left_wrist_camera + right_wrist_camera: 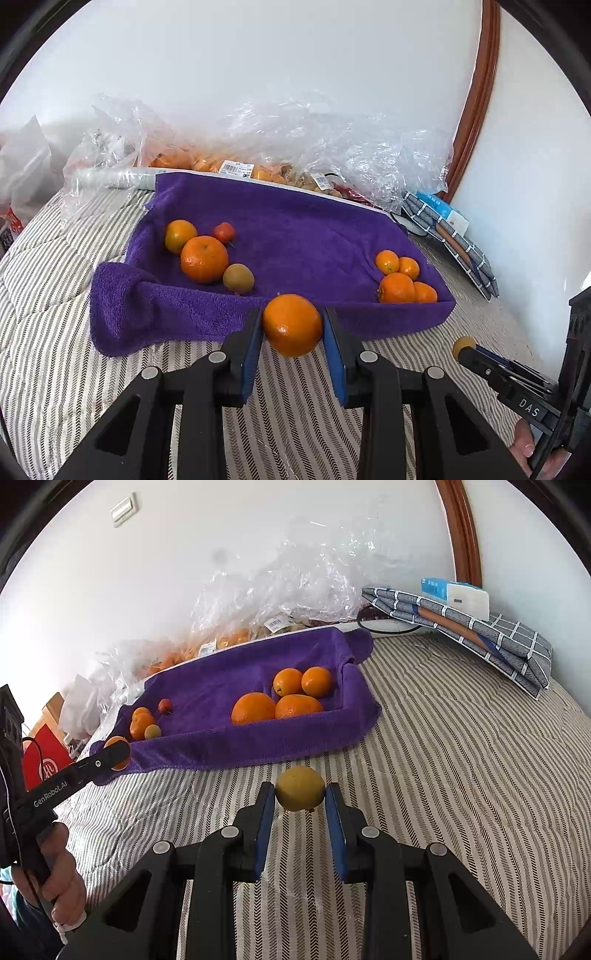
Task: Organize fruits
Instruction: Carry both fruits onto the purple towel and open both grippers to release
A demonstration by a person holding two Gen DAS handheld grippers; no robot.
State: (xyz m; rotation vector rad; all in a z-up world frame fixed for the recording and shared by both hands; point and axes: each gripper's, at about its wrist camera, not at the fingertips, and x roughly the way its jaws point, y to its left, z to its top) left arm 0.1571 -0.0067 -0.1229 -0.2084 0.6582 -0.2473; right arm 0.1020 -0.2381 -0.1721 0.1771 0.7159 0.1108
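Striped bedcover carries a purple towel lining a tray, fruit grouped at both ends: four oranges right, mixed pieces left. Left gripper clamps an orange at the towel's near edge. Right gripper pinches a yellowish fruit above the bedcover, near the towel.

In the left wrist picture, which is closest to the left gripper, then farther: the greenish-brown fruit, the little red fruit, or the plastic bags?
From the left gripper:
1. Greenish-brown fruit, near edge of the purple towel, slightly left.
2. Little red fruit, deeper in, left.
3. Plastic bags, behind the towel by the wall.
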